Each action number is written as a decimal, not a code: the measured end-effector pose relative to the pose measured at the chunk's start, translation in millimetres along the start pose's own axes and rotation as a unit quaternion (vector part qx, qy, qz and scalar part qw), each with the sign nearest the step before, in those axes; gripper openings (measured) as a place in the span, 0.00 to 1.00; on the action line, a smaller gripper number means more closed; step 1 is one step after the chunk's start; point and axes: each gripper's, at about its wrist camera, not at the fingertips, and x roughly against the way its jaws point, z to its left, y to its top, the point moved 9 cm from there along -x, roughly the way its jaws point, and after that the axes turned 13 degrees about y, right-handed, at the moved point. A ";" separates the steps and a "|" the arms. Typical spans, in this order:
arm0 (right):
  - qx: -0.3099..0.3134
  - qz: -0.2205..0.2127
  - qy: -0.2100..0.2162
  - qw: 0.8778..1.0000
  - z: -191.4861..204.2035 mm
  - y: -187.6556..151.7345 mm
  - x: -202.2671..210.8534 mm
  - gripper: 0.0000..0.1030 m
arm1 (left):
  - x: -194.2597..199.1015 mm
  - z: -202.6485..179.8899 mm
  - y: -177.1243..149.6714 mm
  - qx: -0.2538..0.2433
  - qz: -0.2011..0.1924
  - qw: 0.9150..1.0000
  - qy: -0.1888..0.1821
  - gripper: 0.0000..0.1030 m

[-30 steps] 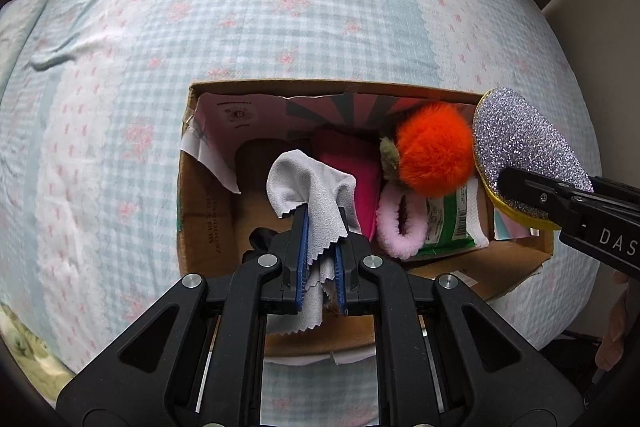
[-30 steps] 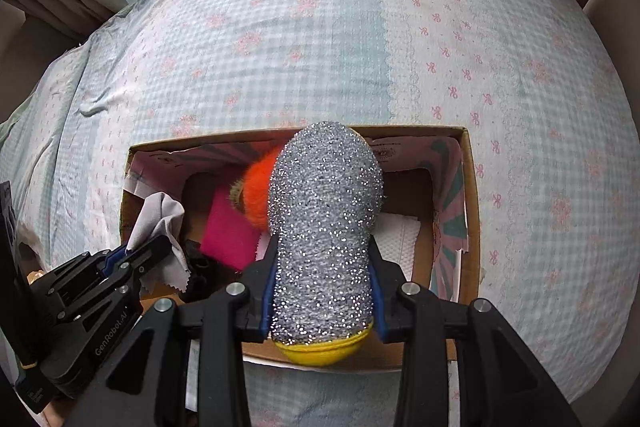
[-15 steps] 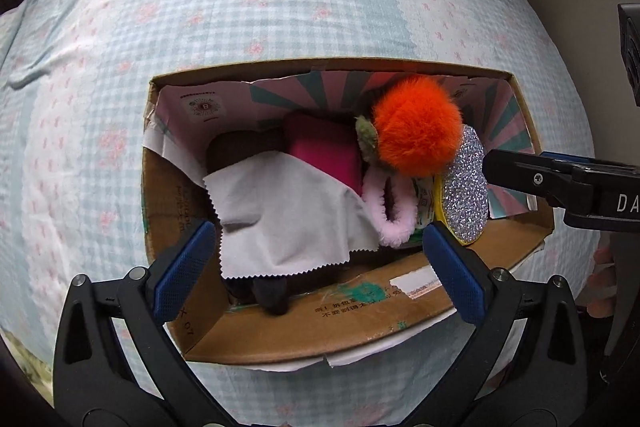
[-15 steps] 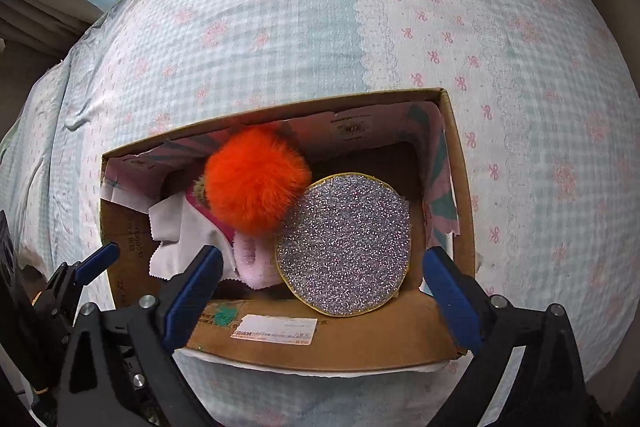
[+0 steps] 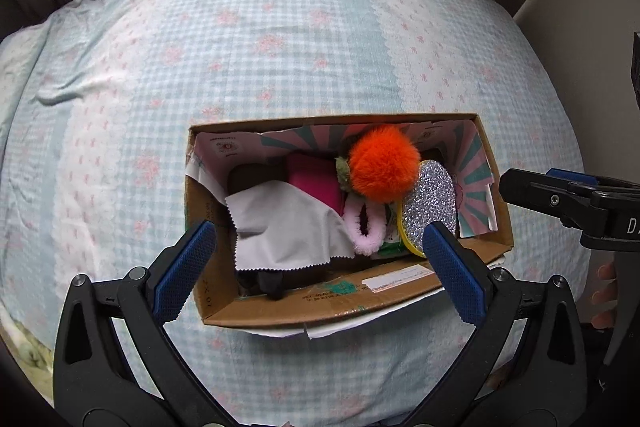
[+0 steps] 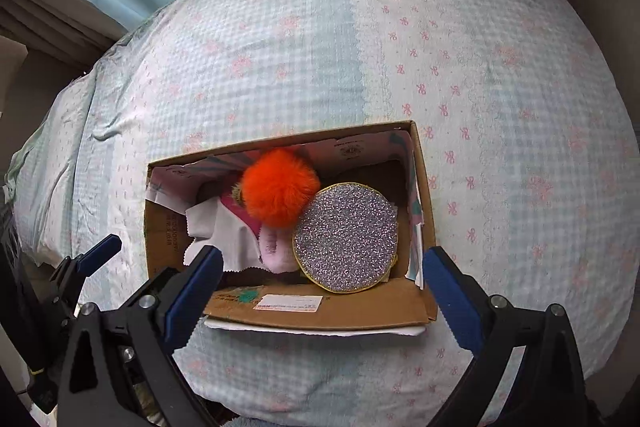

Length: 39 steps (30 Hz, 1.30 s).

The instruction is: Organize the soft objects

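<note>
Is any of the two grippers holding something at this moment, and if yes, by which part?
Nothing is held. The left gripper and the right gripper are both open and empty above the cardboard box.

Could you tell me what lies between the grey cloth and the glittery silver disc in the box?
A fluffy pink ring lies between the grey cloth and the glittery disc, clearest in the left wrist view.

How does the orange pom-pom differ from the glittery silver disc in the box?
The orange pom-pom is a fluffy ball; the glittery silver disc is flat with a yellow edge. The pom-pom sits toward the back of the cardboard box, the disc nearer the front, leaning against it. Both lie inside the box, held by neither tool.
</note>
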 end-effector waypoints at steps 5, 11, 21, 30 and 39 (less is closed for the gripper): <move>0.055 -0.052 -0.018 0.997 21.0 12.3 81.7 0.97 | 78.4 3.8 25.8 0.030 -0.054 0.998 0.001 1.00; 0.104 -0.135 -0.045 0.984 44.2 17.2 184.2 0.97 | 183.7 1.5 56.4 0.057 -0.143 0.988 0.014 1.00; 0.129 -0.245 -0.083 0.957 51.4 3.6 286.7 0.97 | 289.3 -19.3 59.6 0.061 -0.246 0.967 0.036 1.00; 0.133 -0.281 -0.087 0.946 47.6 -4.3 307.2 0.97 | 313.6 -33.9 47.1 0.060 -0.281 0.957 0.046 1.00; 0.139 -0.295 -0.092 0.941 47.2 -5.2 315.2 0.97 | 314.2 -44.0 46.5 0.051 -0.287 0.955 0.050 1.00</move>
